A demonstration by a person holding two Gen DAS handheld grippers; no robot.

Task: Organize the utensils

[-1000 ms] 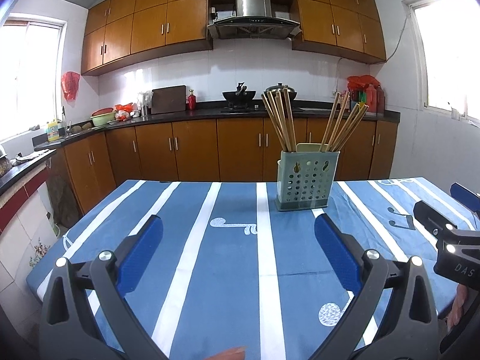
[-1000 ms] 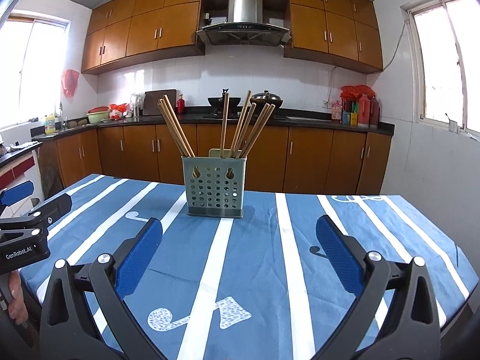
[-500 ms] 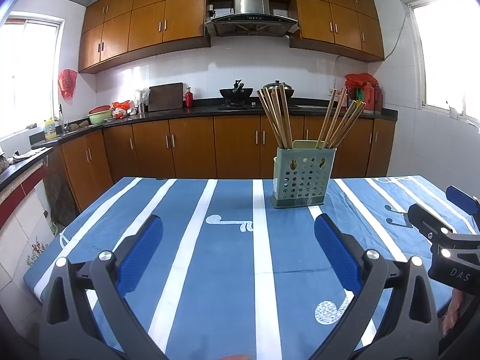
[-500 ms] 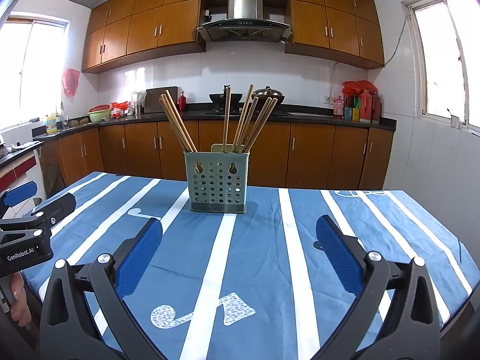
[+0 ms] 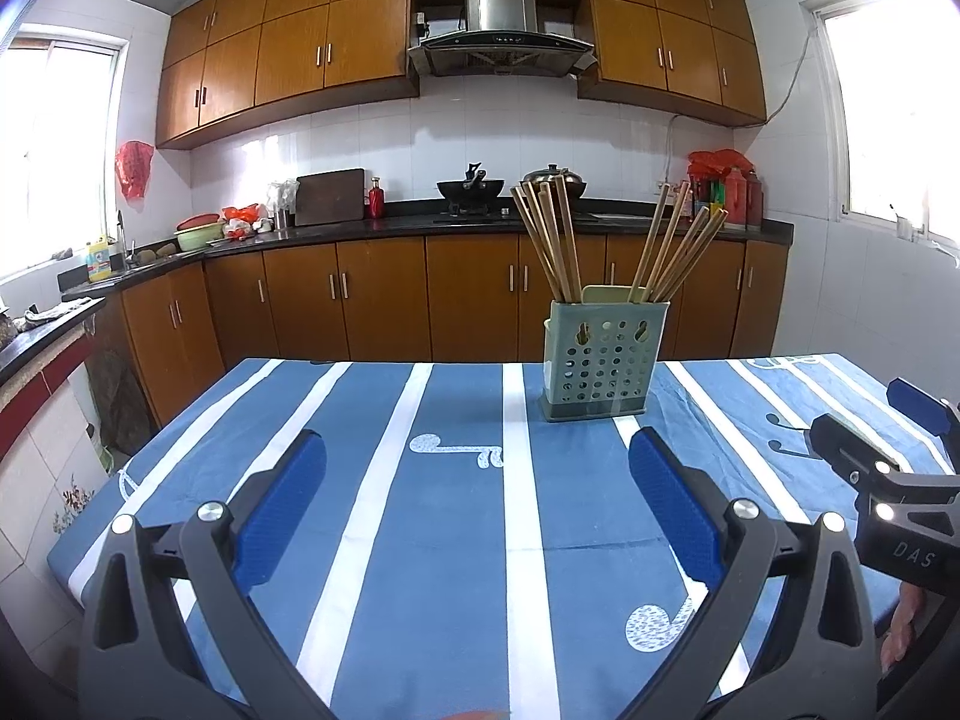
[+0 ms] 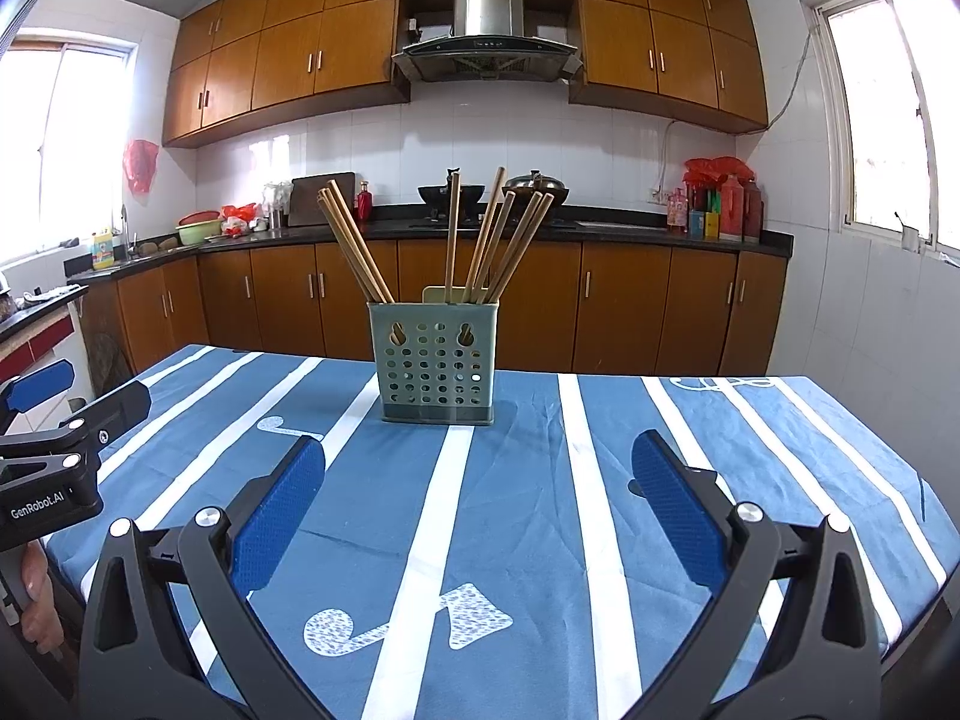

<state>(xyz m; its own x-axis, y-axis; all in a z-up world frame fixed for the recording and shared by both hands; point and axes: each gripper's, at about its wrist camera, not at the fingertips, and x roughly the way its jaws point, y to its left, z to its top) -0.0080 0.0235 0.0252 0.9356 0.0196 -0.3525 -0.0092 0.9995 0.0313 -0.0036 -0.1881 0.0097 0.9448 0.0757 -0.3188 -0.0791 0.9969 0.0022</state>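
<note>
A pale green perforated utensil holder (image 5: 598, 363) (image 6: 436, 360) stands upright on the blue striped tablecloth (image 5: 456, 516) (image 6: 528, 516), far from both grippers. Several wooden chopsticks (image 5: 549, 240) (image 6: 354, 249) lean out of it in two bunches. My left gripper (image 5: 477, 447) hangs open over the near part of the table, nothing between its blue pads (image 5: 282, 504). My right gripper (image 6: 478, 447) is likewise open and holds nothing. Each gripper shows at the edge of the other's view: the right one (image 5: 888, 420) and the left one (image 6: 78, 390).
Behind the table runs a kitchen counter (image 5: 420, 222) with brown cabinets, a wok (image 5: 471, 186), a lidded pot, a cutting board (image 5: 330, 197), bottles (image 6: 735, 207) and a sink at the left. The table's edges fall off at left and right.
Both grippers have drawn back and risen slightly, so the holder looks a little farther off and higher in view. Both stay open; nothing was picked up.
</note>
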